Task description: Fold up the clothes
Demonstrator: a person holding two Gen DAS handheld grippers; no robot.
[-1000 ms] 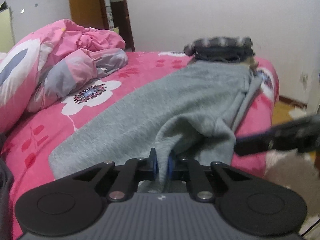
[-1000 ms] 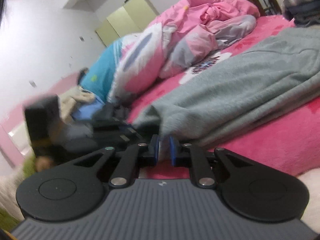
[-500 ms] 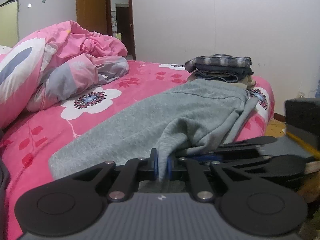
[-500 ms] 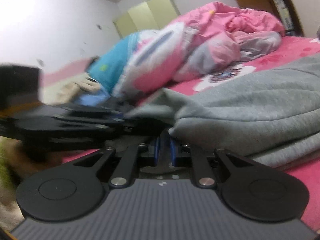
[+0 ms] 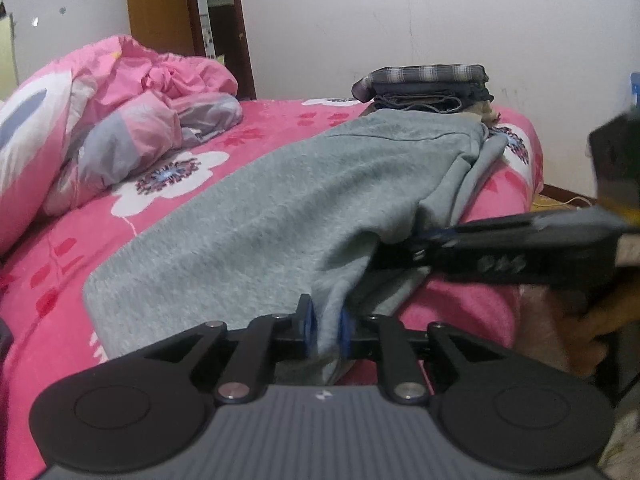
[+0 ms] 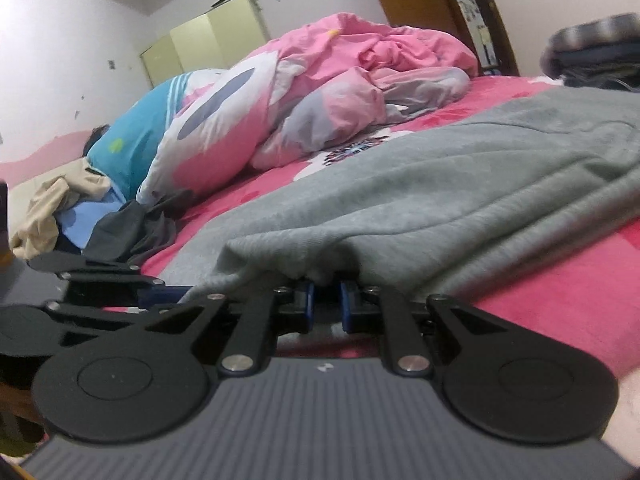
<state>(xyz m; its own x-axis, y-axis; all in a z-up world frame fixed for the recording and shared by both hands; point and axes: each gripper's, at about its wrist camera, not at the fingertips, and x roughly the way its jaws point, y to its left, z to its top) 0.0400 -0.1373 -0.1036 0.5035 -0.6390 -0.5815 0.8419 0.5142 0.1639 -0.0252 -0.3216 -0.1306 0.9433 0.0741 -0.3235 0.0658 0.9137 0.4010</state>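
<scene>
One grey garment (image 5: 280, 216) is lying spread over the pink floral bedspread (image 5: 60, 256), stretching ahead of both sets of jaws. The left gripper (image 5: 327, 330) is opening its jaws, a fold of grey hem still hanging between the blue pads. The right gripper (image 6: 326, 304) is sitting nearly closed under the garment's edge; whether it is pinching cloth I cannot tell. One stack of folded clothes (image 5: 424, 86) is resting beyond the garment, one crumpled pink quilt (image 5: 120, 120) to the left. No writing is readable.

Both wrist views low, close (facing bed (image 5: 280, 128)), sharing sweater (image 5: 280, 216).
</scene>
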